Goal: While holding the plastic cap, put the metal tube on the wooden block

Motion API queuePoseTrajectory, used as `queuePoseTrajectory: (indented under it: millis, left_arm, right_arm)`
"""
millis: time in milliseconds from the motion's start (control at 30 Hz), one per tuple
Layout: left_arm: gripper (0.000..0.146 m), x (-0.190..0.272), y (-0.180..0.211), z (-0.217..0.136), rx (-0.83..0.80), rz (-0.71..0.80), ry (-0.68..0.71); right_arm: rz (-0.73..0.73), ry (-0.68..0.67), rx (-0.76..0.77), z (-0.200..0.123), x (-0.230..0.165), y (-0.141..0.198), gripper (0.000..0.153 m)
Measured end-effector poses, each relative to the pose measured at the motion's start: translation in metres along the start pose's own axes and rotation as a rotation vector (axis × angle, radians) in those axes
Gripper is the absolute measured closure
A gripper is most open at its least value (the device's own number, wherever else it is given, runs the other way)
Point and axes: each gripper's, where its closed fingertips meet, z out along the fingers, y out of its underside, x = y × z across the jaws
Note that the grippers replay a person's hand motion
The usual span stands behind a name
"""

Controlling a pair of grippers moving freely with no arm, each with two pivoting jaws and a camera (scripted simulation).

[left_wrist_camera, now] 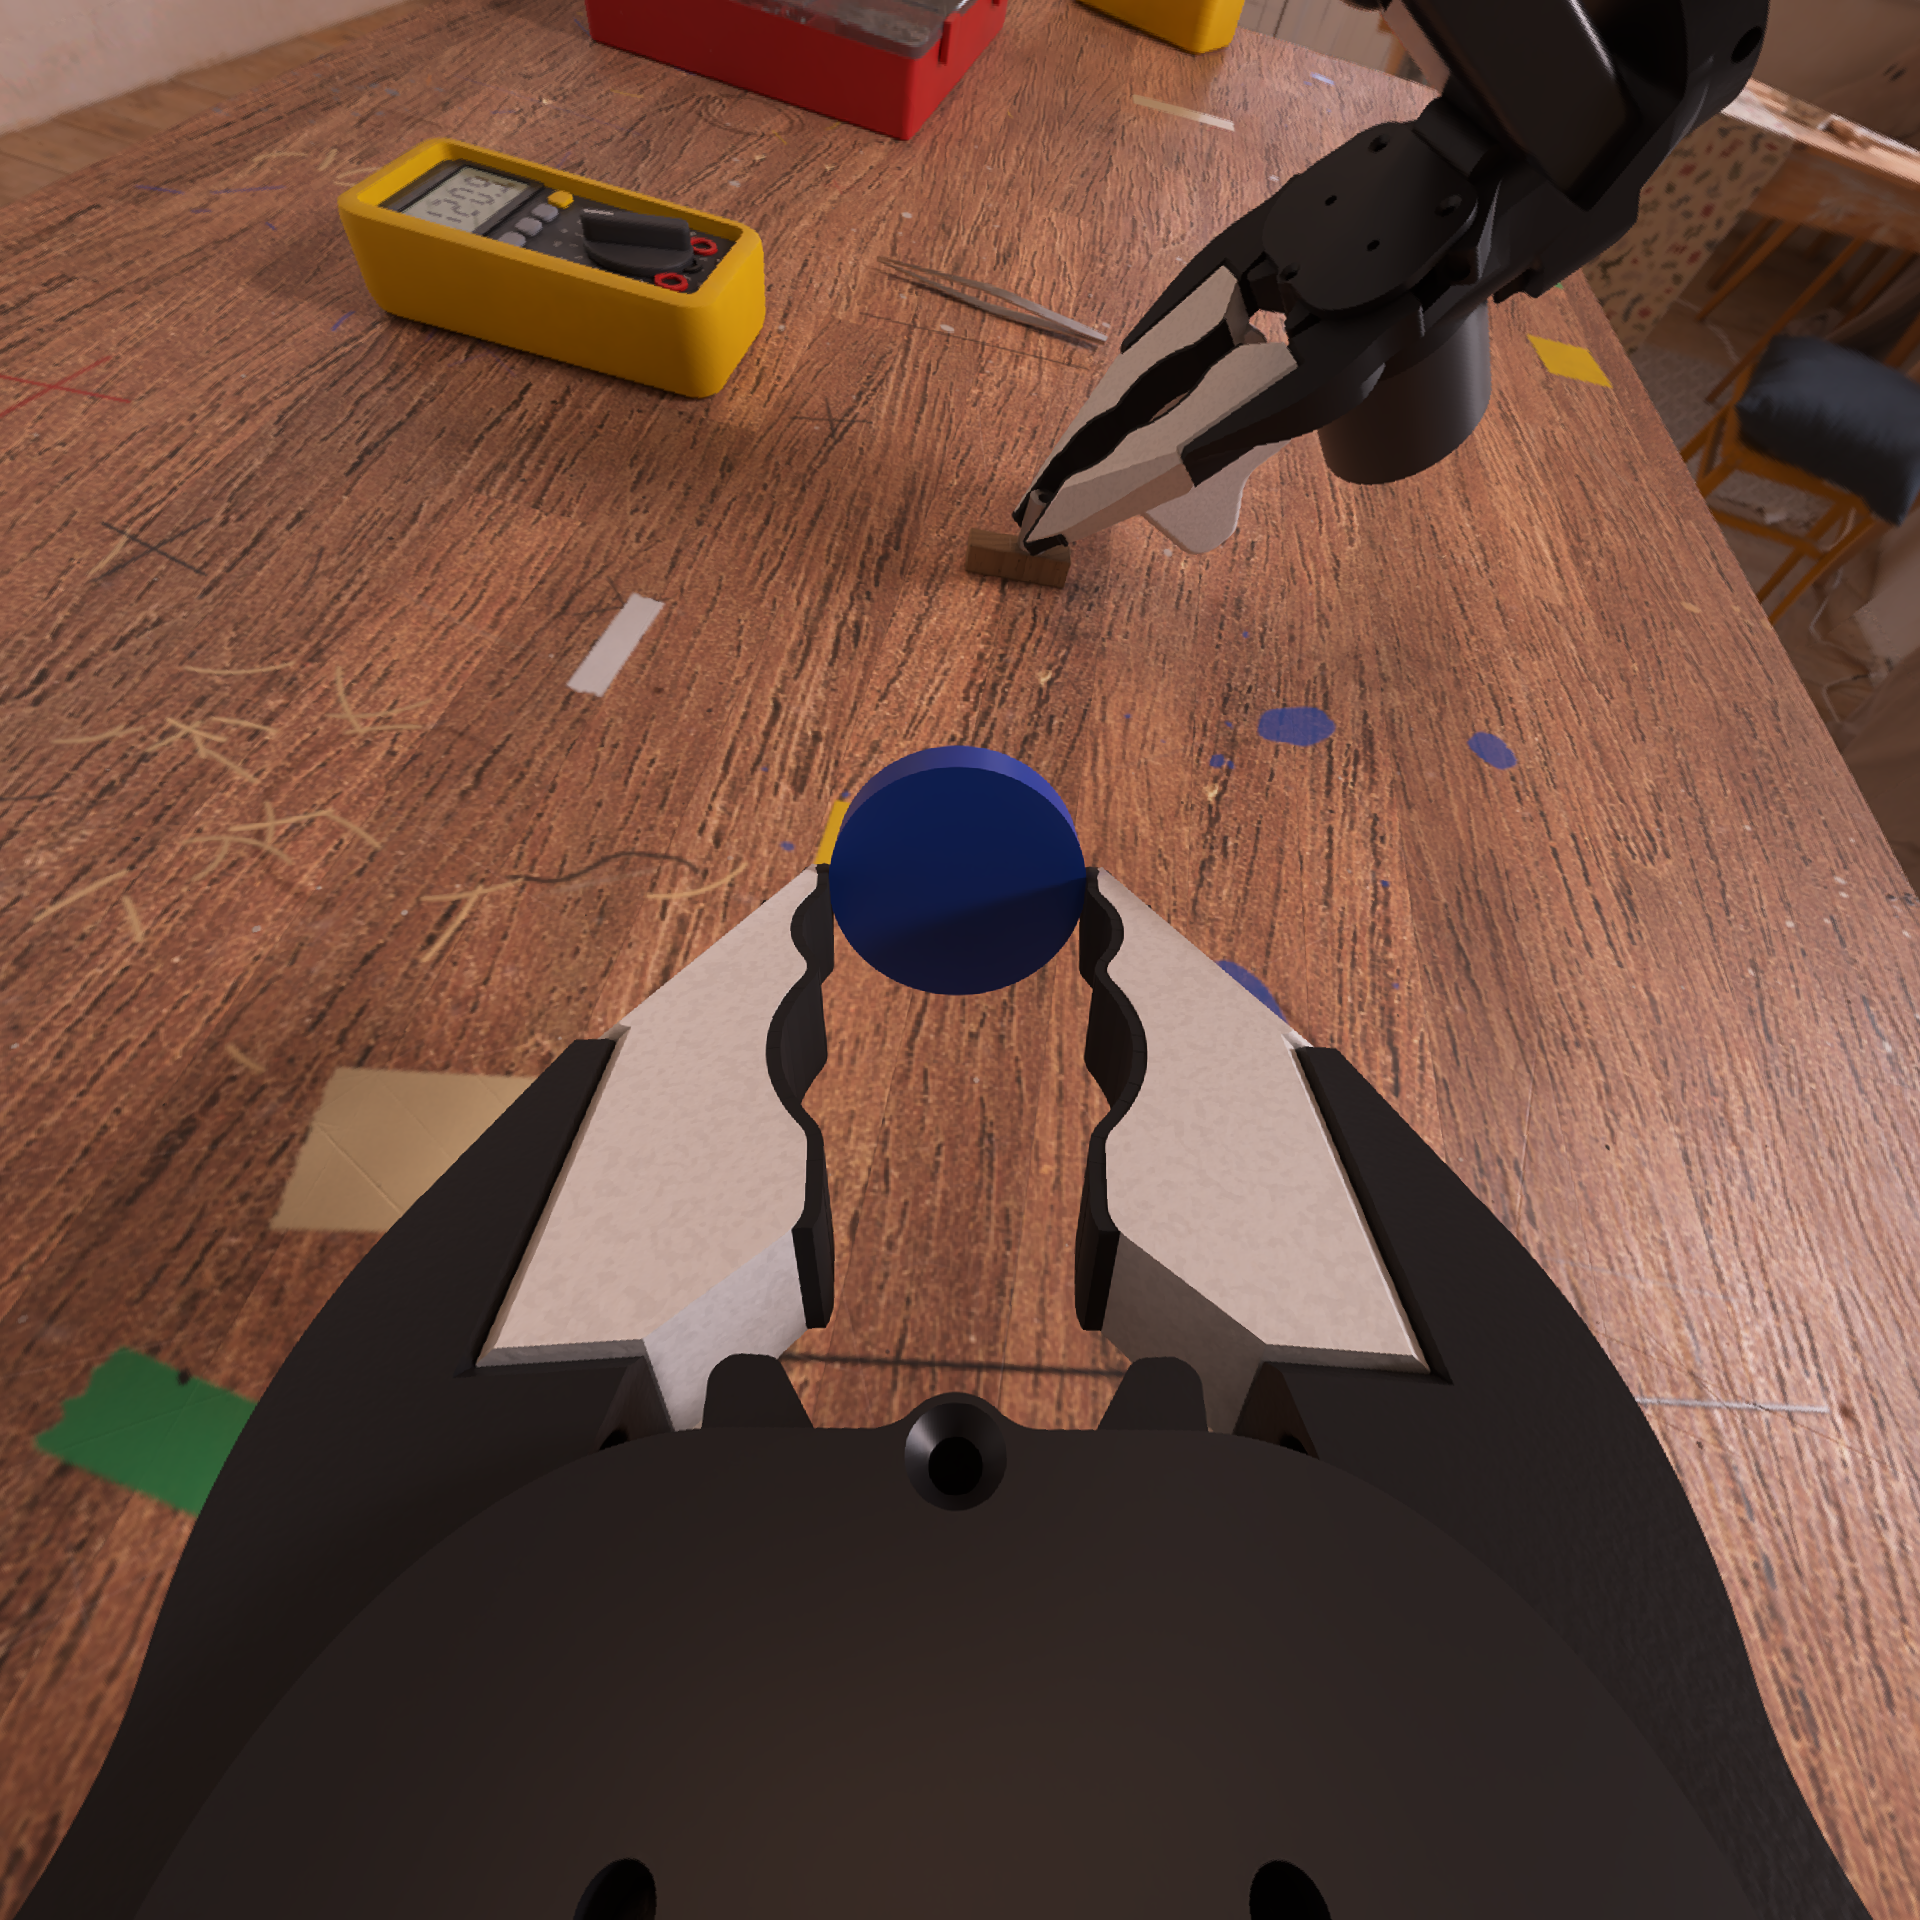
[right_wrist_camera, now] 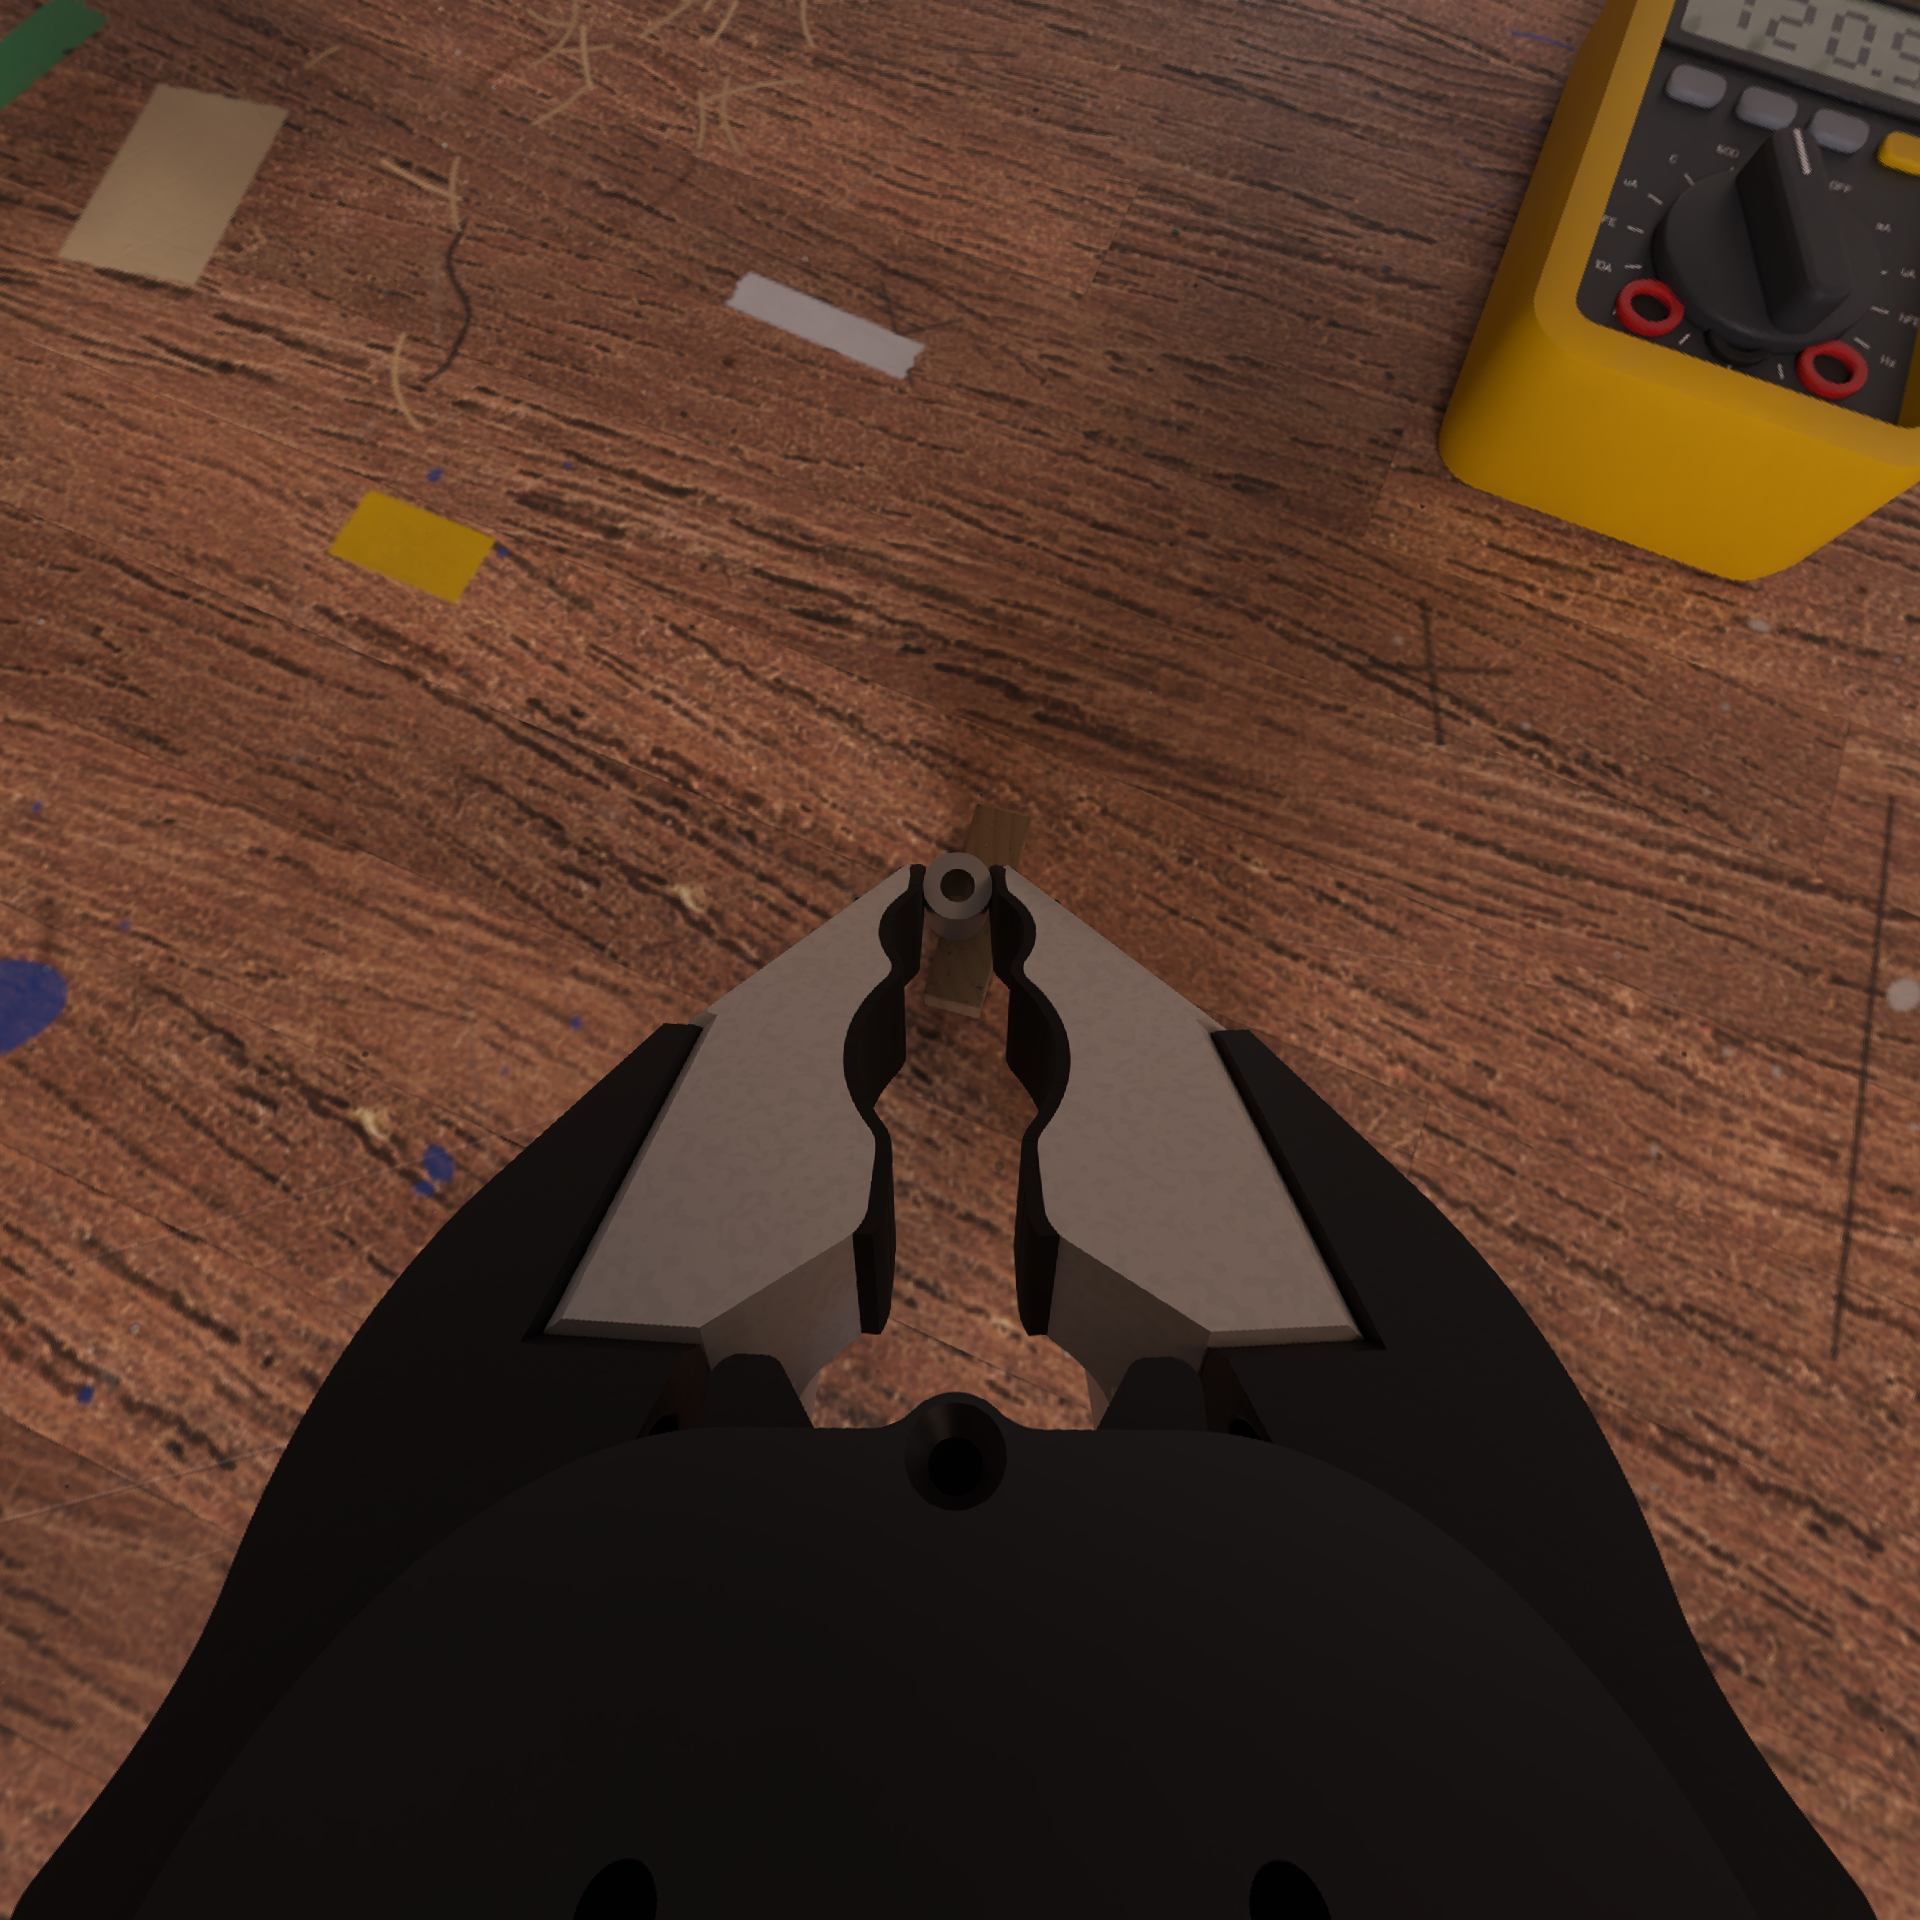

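My left gripper (left_wrist_camera: 956,883) is shut on a round blue plastic cap (left_wrist_camera: 956,871) and holds it above the wooden table. My right gripper (right_wrist_camera: 957,889) is shut on a small grey metal tube (right_wrist_camera: 957,896), seen end-on between its tips. The small wooden block (right_wrist_camera: 995,833) lies on the table directly under the tube, partly hidden by it. In the left wrist view the right gripper (left_wrist_camera: 1039,530) points steeply down with its tips right over the wooden block (left_wrist_camera: 1016,562). The tube itself is hidden there.
A yellow multimeter (left_wrist_camera: 551,260) lies at the far left; it also shows in the right wrist view (right_wrist_camera: 1704,270). A red box (left_wrist_camera: 800,52) stands at the back. Tweezers (left_wrist_camera: 987,299) lie behind the block. Tape patches and paint spots mark the table (left_wrist_camera: 416,727).
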Motion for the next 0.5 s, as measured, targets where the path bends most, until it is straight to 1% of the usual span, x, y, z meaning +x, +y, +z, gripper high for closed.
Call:
queuePoseTrajectory:
  millis: [267, 367, 500]
  left_arm:
    - [0.099, -0.0027, 0.0007, 0.0021, -0.004, -0.009, 0.004]
    - [0.099, -0.0029, 0.0014, 0.0027, -0.008, -0.01, 0.006]
    - [0.099, -0.0038, 0.0009, 0.0024, -0.004, -0.01, 0.001]
  right_arm:
    - [-0.003, 0.0, 0.01, 0.0, 0.0019, -0.0001, 0.141]
    - [0.002, -0.021, 0.02, -0.0015, 0.002, -0.0004, 0.141]
    - [0.048, -0.028, 0.026, -0.0014, 0.0016, -0.0011, 0.141]
